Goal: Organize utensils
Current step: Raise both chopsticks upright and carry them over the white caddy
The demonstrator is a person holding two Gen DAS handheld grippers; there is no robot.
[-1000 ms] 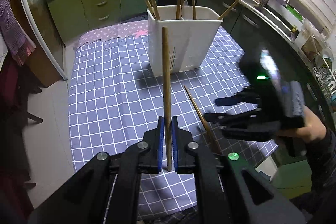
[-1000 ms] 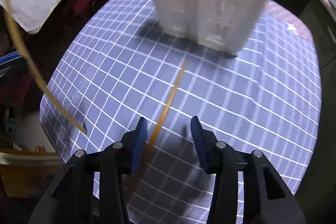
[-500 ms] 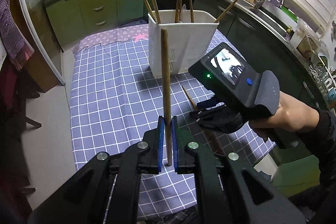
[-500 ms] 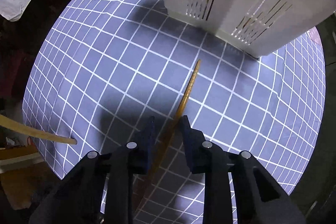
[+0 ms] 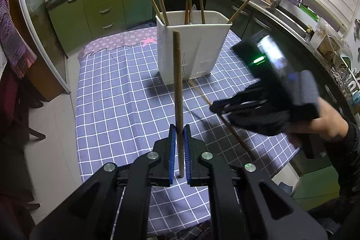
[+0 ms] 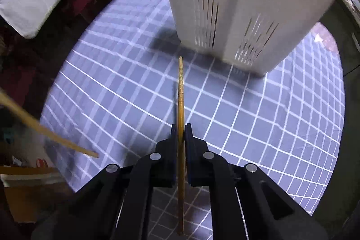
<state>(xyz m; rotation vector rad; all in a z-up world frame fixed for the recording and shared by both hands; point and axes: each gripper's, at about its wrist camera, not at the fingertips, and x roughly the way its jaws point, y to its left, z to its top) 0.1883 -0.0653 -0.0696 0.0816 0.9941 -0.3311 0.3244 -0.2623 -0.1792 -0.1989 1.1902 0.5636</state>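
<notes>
Moved: our right gripper (image 6: pixel 181 135) now clamps the table chopstick (image 6: pixel 180 91).
Left gripper (image 5: pixel 179 136): grips another chopstick (image 5: pixel 177 73).
Axis: both point at the holder (image 5: pixel 193 48), upper centre.

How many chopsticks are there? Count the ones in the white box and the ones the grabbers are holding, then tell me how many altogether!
standing chopsticks in the white holder: 5
brown chopstick in the left gripper: 1
golden chopstick in the right gripper: 1
Total: 7 chopsticks
</notes>
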